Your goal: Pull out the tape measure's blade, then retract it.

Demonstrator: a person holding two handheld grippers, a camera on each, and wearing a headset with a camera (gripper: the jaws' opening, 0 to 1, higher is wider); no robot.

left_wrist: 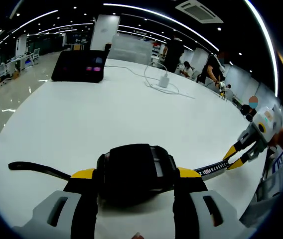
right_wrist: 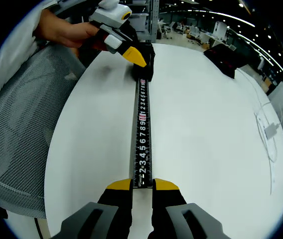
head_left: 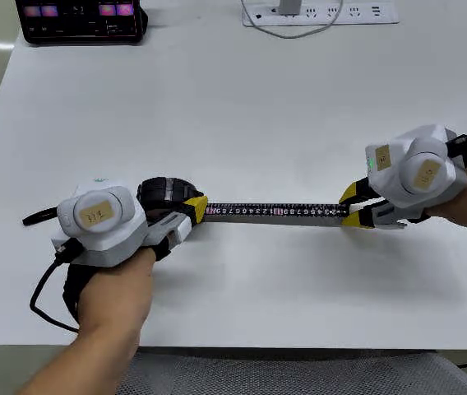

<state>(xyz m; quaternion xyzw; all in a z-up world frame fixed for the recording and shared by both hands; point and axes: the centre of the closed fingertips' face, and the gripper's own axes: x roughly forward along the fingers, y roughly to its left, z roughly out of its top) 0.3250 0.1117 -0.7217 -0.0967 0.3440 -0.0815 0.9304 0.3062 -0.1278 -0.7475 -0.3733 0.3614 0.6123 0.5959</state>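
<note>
Near edge of the desk [head_left: 258,304]: the person's left hand [head_left: 118,276] carries the left gripper [head_left: 186,216], its jaws clamped on either side of the black tape measure case [head_left: 164,191]. The case sits left of centre. The blade [head_left: 275,211] is drawn out of the case to the right, numbers up, parallel to the near edge. Whether it touches the surface cannot be told. The blade's end is pinched between the yellow-tipped jaws of the right gripper [head_left: 351,207], towards the right edge. Far edge: white power strip [head_left: 324,11]. Far left corner: black device [head_left: 81,18], screen lit.
</note>
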